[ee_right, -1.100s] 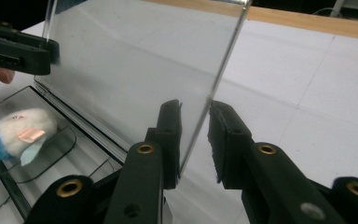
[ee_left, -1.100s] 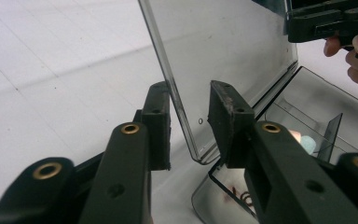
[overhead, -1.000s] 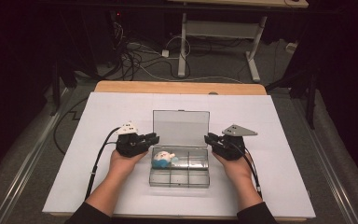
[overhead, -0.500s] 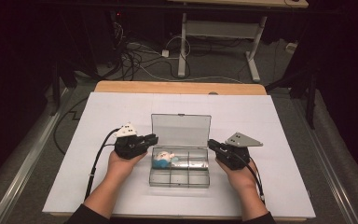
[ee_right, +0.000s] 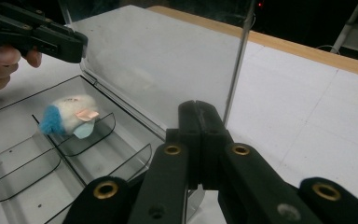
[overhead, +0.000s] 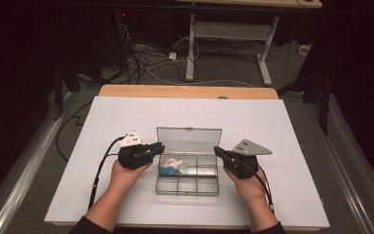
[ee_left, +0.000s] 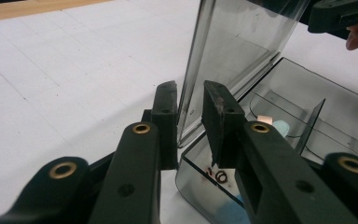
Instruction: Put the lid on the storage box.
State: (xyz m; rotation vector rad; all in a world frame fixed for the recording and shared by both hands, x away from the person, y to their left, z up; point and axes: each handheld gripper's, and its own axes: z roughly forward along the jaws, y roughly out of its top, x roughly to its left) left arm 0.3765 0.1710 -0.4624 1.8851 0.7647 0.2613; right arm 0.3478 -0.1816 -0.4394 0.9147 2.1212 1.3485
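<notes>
A clear plastic compartment box [overhead: 187, 186] sits mid-table with its lid [overhead: 189, 140] standing up. My left gripper [overhead: 159, 146] is at the lid's left edge; in the left gripper view its jaws [ee_left: 189, 100] are shut on that edge of the lid [ee_left: 242, 42]. My right gripper [overhead: 216, 149] sits by the lid's right edge; its jaws [ee_right: 198, 109] have just been closing and stand shut with nothing between them. A white and blue fluffy thing [ee_right: 70, 116] lies in a rear compartment. Small dark rings [ee_left: 219, 175] lie in the corner compartment.
A white sheet [overhead: 102, 126] covers the table, with a wooden edge [overhead: 185, 91] at the far side. Beyond it, cables [overhead: 151, 63] lie on the floor near a desk frame [overhead: 233, 31]. The other compartments of the box look bare.
My right gripper has drawn slightly back from the lid's right edge, and its jaws have closed. The left gripper and the lid have kept their place.
</notes>
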